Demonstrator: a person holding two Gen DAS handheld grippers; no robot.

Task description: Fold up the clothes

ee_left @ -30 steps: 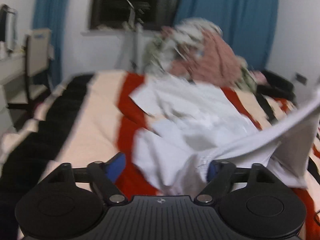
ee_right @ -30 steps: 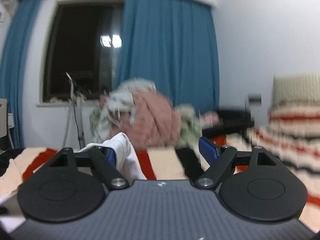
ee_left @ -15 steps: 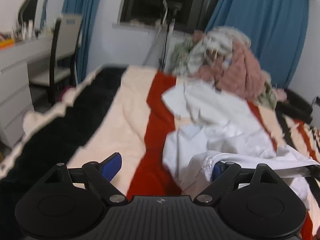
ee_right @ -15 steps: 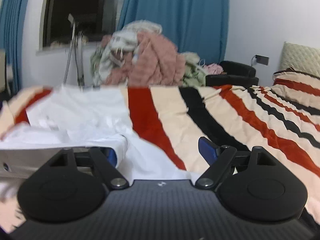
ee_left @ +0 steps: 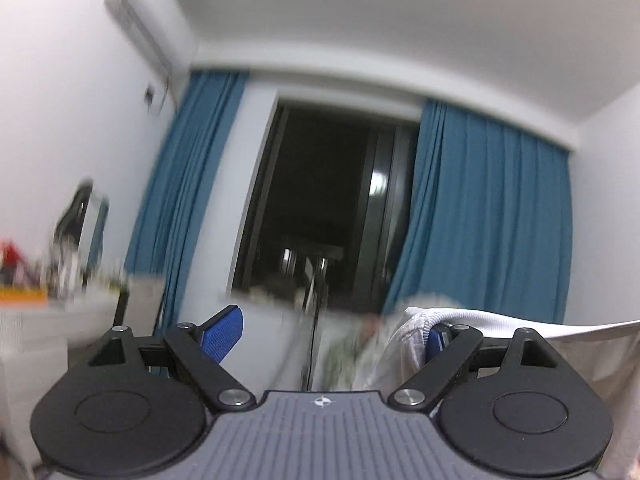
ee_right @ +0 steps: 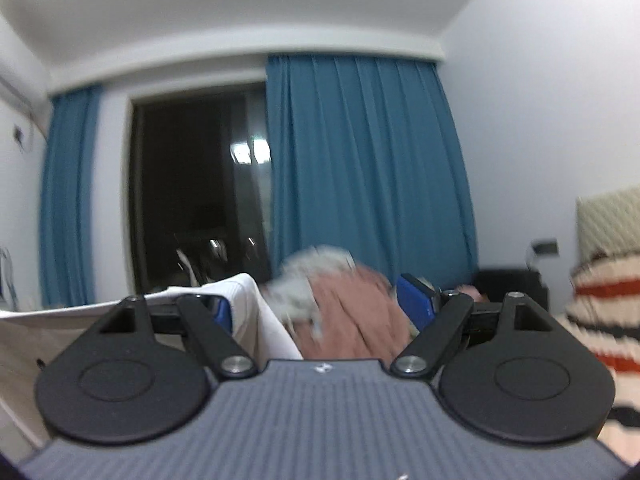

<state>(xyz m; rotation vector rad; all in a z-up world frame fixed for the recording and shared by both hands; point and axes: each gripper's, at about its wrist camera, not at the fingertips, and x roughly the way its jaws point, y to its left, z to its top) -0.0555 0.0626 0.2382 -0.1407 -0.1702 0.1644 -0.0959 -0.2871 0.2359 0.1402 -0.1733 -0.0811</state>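
**White garment hangs on one finger of each gripper**

While I look along the left gripper (ee_left: 334, 334), I see its jaws standing wide apart, and the white garment (ee_left: 496, 330) is draped over the right blue pad only. On the right gripper (ee_right: 320, 304) the jaws are wide apart too; the same cloth (ee_right: 256, 312) lies over its left pad and stretches away to the left. Farther back I can make out a blurred heap of clothes (ee_right: 344, 292) with a pink piece. Behind it stand the dark window (ee_right: 192, 184) and the blue curtains (ee_right: 368, 160).
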